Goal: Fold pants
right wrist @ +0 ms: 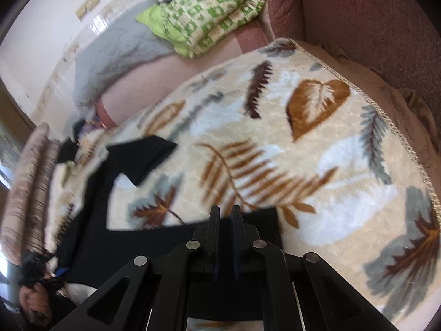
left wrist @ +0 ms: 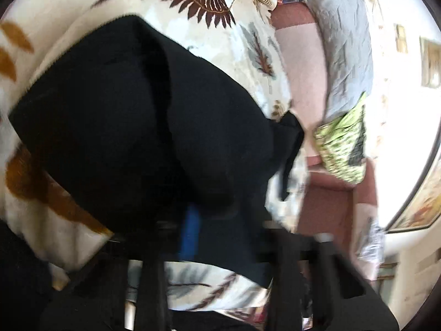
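**Black pants on leaf blanket, both grippers at the cloth**

Blanket [right wrist: 317, 143]: cream, printed with brown, rust and grey leaves. It covers most of the surface in front of you in both views. Its stitched edge runs down the 3 o'clock side of your right view.

Sofa [right wrist: 372, 27]: reddish, behind the blanket from 12 to 2 o'clock in your right view.

Pants [left wrist: 132, 127]: black, lying on the blanket. In your left view they fill the centre and reach from 9 to 4 o'clock, with a fold ridge running through the middle. In your right view they lie from 6 to 10 o'clock, one leg bent up toward the centre.

Grey quilt [left wrist: 344, 49] and green patterned bedding [right wrist: 215, 19]: piled past the blanket, well apart from the pants.

Right gripper [right wrist: 226, 220]: at 6 o'clock, fingers nearly together, tips over the pants' edge. You cannot tell from this view whether cloth is pinched.

Left gripper [left wrist: 209, 226]: blurred and dark against the pants at 6 o'clock. A blue pad [left wrist: 190, 231] shows against the cloth. Jaws nearly closed; a grip cannot be confirmed.

Your hand [right wrist: 34, 302]: at 8 o'clock in the right view.
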